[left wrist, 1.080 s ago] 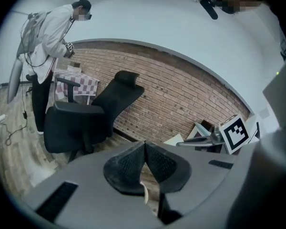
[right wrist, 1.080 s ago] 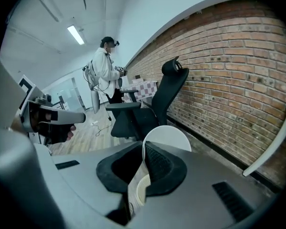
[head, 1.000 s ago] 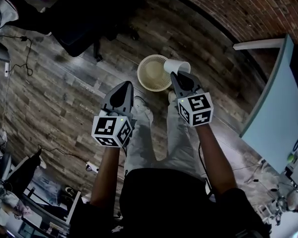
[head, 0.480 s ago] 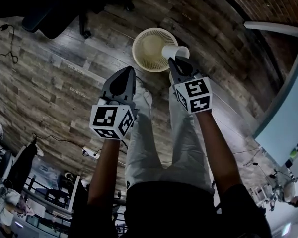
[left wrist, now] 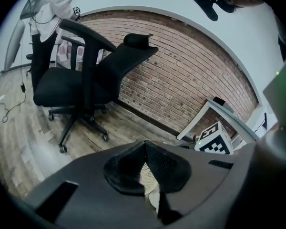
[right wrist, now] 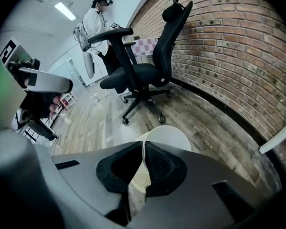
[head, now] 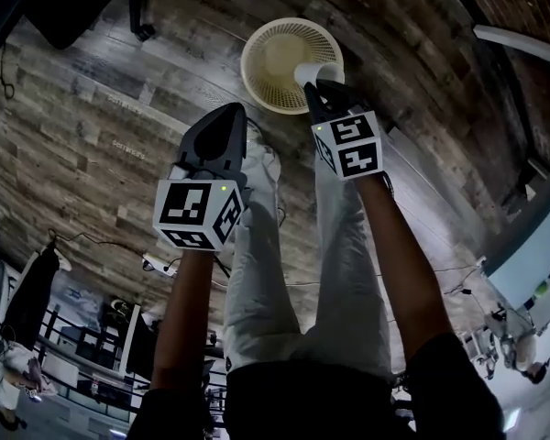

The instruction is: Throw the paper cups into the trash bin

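Note:
A cream mesh trash bin [head: 280, 58] stands on the wooden floor just beyond the person's feet. My right gripper [head: 319, 88] is shut on the rim of a white paper cup [head: 315, 70], which hangs over the bin's right edge. In the right gripper view the jaws pinch the wall of the cup [right wrist: 170, 138], with the trash bin [right wrist: 137, 179] showing below. My left gripper [head: 235, 110] is shut and holds nothing, left of the bin and nearer to me. Through its jaws a strip of the trash bin [left wrist: 146, 174] shows.
A black office chair [left wrist: 86, 80] stands on the wooden floor by the brick wall [left wrist: 181, 75]; the right gripper view shows the chair [right wrist: 143, 66] too. A white table leg [left wrist: 207, 118] is at the right. A person [right wrist: 97, 23] stands far off. Cables [head: 165, 269] lie beside my legs.
Both grippers have sunk toward the floor and the bin. The cup has stayed in the right gripper and now hangs closer over the bin's right rim.

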`<state>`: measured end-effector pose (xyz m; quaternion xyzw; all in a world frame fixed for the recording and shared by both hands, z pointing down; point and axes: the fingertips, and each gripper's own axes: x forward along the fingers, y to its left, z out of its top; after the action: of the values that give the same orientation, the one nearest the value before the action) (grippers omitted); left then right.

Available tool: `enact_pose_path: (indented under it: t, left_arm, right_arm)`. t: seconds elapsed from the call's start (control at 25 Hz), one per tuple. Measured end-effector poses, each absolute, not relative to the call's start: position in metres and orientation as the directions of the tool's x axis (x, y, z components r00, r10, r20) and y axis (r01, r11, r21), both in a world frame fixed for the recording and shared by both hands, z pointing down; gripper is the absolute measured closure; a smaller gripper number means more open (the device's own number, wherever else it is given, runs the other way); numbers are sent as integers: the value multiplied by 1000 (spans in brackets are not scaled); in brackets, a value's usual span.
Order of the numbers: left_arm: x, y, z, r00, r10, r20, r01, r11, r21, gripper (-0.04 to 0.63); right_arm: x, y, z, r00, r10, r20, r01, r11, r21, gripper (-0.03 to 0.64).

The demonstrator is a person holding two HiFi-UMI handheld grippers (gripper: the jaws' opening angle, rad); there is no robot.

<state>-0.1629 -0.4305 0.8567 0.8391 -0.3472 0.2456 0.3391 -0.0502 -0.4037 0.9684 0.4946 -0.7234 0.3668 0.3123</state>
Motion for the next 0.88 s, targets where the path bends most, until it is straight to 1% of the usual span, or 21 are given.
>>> enact_pose_path:
  t: [0.2, 0.4, 0.52, 0.6, 0.88]
  left_arm:
    - [-169, -441, 873, 620, -433, 654, -769, -501, 396, 586]
    - [-165, -446, 884, 622, -421, 660, -762, -521, 385, 587]
    - [-168, -448, 888, 619, -418, 665, -764, -518, 386, 586]
    - [-172, -448, 891, 615, -418, 669, -768, -507, 391, 586]
    - [-172, -454, 887, 615, -416, 670, -767, -513, 386, 586]
  right_arm:
    - [-58, -404, 1022, -312, -429, 848, -945, 233, -229, 597]
    - [-55, -398, 1056, -286, -376, 881, -952, 211, -219, 597]
    - [-51, -399, 1061, -266, -369, 890, -958, 204, -202, 585]
    - [-50, -401, 1060, -262, -375, 889, -961, 188, -204, 540]
    - [-40, -402, 1049, -259, -384, 886, -963, 177, -204, 538]
